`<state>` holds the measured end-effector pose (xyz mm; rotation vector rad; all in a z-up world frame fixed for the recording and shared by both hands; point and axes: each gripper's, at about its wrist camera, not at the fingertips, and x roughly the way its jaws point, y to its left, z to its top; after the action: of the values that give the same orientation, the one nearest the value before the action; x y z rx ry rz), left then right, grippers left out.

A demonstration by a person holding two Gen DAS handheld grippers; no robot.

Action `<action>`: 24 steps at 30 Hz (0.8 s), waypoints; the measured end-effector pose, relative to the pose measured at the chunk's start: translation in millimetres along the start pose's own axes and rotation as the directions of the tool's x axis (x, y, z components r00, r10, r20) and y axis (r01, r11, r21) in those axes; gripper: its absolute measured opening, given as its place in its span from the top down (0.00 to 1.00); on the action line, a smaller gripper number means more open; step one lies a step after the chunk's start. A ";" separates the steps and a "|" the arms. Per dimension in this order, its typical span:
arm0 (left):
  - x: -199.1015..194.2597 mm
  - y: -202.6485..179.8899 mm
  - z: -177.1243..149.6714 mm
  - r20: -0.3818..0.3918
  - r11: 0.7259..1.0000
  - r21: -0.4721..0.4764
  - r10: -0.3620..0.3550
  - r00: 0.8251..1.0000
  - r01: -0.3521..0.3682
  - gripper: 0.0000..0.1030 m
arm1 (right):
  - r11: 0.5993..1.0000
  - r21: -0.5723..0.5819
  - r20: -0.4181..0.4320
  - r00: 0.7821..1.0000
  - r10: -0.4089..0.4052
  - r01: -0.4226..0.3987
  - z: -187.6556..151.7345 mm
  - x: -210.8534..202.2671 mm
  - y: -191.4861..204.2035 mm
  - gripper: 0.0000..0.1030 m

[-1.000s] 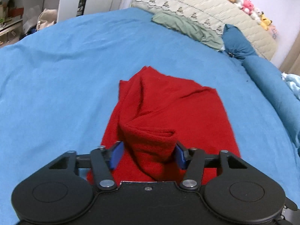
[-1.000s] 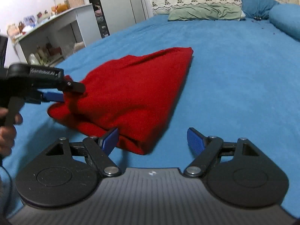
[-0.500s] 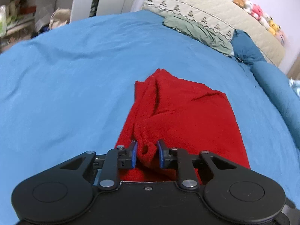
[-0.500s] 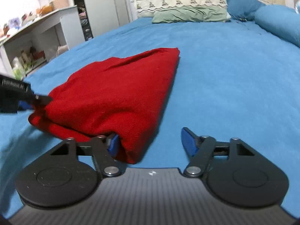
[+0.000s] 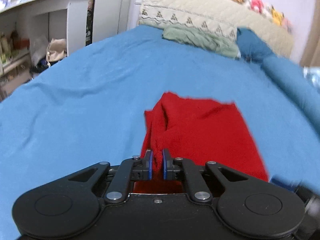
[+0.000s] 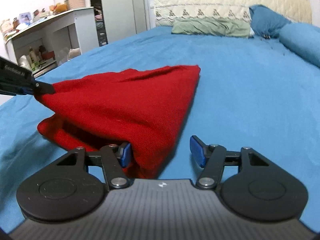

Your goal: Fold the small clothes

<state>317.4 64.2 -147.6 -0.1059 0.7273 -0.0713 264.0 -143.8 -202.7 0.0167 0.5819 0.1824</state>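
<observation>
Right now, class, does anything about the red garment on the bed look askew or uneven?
Yes. The red garment sits lopsided: the left gripper is closing on one bunched corner, lifted off the blue sheet, while the right gripper has fabric against one finger only.

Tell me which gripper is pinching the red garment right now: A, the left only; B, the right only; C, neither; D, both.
A: the left gripper has its pads closing on a bunched fold of the red garment, while the right gripper stands open with only one pad at the cloth's corner.

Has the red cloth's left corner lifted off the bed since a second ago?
Yes. The left tool has pinched the red cloth and raised its corner above the blue sheet.
</observation>
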 end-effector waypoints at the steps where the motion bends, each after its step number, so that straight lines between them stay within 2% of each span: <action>1: 3.6 0.7 -10.1 -0.017 1.000 0.005 0.018 1.000 -0.017 0.90 | 1.000 -0.013 -0.006 1.000 -0.004 0.004 -1.6 -0.1 0.3 0.27; 3: 14.7 7.6 -31.6 -0.070 0.999 -0.028 0.028 0.997 -0.030 0.90 | 0.998 -0.048 -0.025 0.999 -0.029 0.028 -7.5 0.8 1.4 0.27; 6: 21.1 11.7 -51.3 -0.039 0.999 -0.040 0.036 0.999 -0.037 0.89 | 0.996 -0.064 -0.066 0.996 -0.062 0.057 -17.9 6.1 -4.8 0.27; 9: 19.4 2.2 -49.1 -0.028 0.998 0.002 0.056 0.998 -0.056 0.87 | 0.999 -0.018 -0.072 0.997 -0.040 0.039 -20.5 6.3 -16.2 0.28; 13: 12.2 7.4 -45.3 -0.028 0.999 -0.022 0.042 0.999 -0.043 0.77 | 0.999 -0.024 -0.079 0.996 -0.037 0.036 -22.4 2.3 -19.9 0.27; 17: 5.4 12.9 -36.4 -0.032 0.999 -0.038 0.030 0.999 -0.032 0.75 | 0.999 -0.028 -0.107 0.994 0.022 -0.025 -15.6 -12.7 -22.1 0.27; 19: -5.1 12.3 -28.5 -0.007 0.999 -0.036 0.019 1.000 -0.020 0.57 | 0.997 -0.010 -0.103 0.991 0.081 -0.083 -2.6 -28.2 -23.4 0.25; 20: -11.0 11.4 -23.8 0.011 1.000 -0.030 0.008 1.000 -0.008 0.51 | 0.994 0.010 -0.097 0.989 0.114 -0.113 5.5 -35.1 -25.7 0.21; 22: -17.8 11.2 -9.3 0.040 1.000 -0.019 -0.024 0.999 0.025 0.25 | 0.985 0.062 -0.091 0.982 0.165 -0.159 26.1 -44.0 -34.7 0.11; 23: -17.8 11.6 -0.7 0.046 0.999 -0.015 -0.043 0.998 0.044 0.18 | 0.981 0.098 -0.093 0.979 0.179 -0.170 38.3 -44.6 -41.1 0.01; 24: -14.7 12.6 8.8 0.047 0.998 -0.014 -0.065 0.997 0.066 0.05 | 0.975 0.137 -0.097 0.977 0.190 -0.176 49.1 -43.2 -47.8 0.00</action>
<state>312.7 78.8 -133.0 -0.1461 0.6775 -0.1251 263.4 -196.8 -141.3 0.1859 0.7014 0.3269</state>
